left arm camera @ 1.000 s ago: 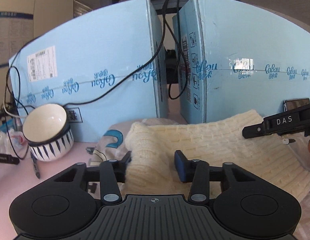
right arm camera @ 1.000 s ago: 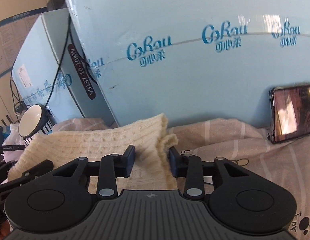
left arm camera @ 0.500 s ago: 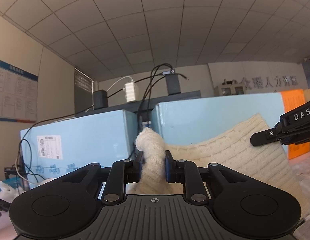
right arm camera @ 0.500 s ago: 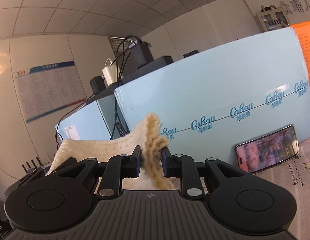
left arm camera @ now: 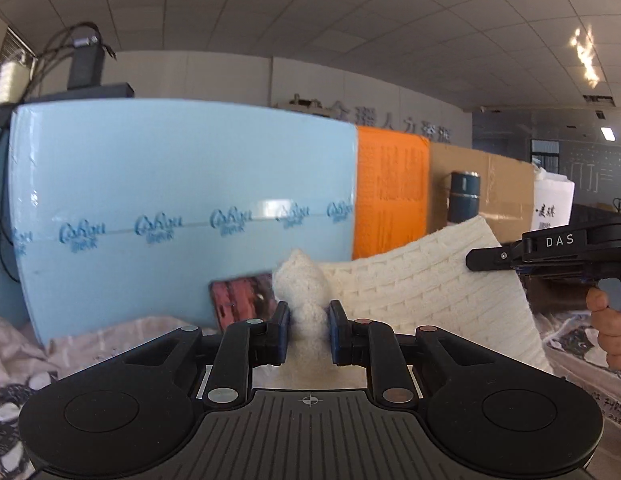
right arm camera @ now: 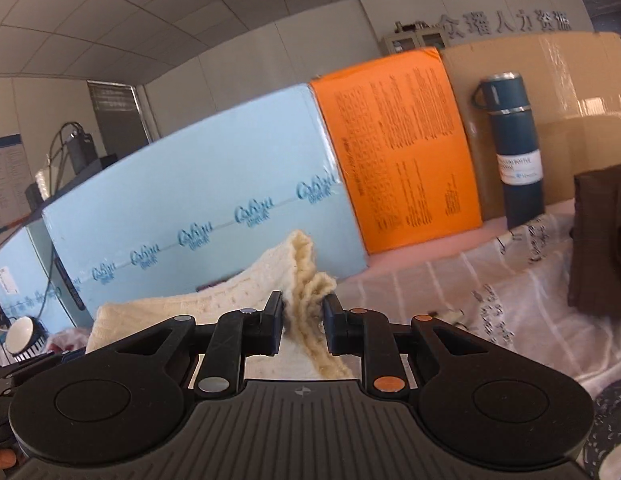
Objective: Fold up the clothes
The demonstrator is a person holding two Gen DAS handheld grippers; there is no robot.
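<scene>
A cream knitted sweater [left arm camera: 410, 280] hangs stretched in the air between my two grippers. My left gripper [left arm camera: 309, 328] is shut on one bunched corner of it. My right gripper [right arm camera: 300, 322] is shut on the other corner, where the knit edge [right arm camera: 306, 264] bunches up between the fingers. In the left wrist view the right gripper's body marked DAS [left arm camera: 558, 248] shows at the right, held by a hand [left arm camera: 612, 328]. The sweater's lower part is hidden behind the gripper bodies.
Light blue boxes [left arm camera: 182, 208], an orange box [right arm camera: 398, 148] and a cardboard box [right arm camera: 558, 80] stand along the back. A dark blue flask [right arm camera: 514, 148] stands at right, beside a dark brown folded garment [right arm camera: 602, 240]. A phone [left arm camera: 242, 300] leans on the blue box. Patterned cloth [right arm camera: 490, 288] covers the table. A bowl [right arm camera: 22, 332] sits far left.
Both grippers closed on the sweater's corners, lifted it off the table, and have swung to the right with it; the views now face the orange box and flask.
</scene>
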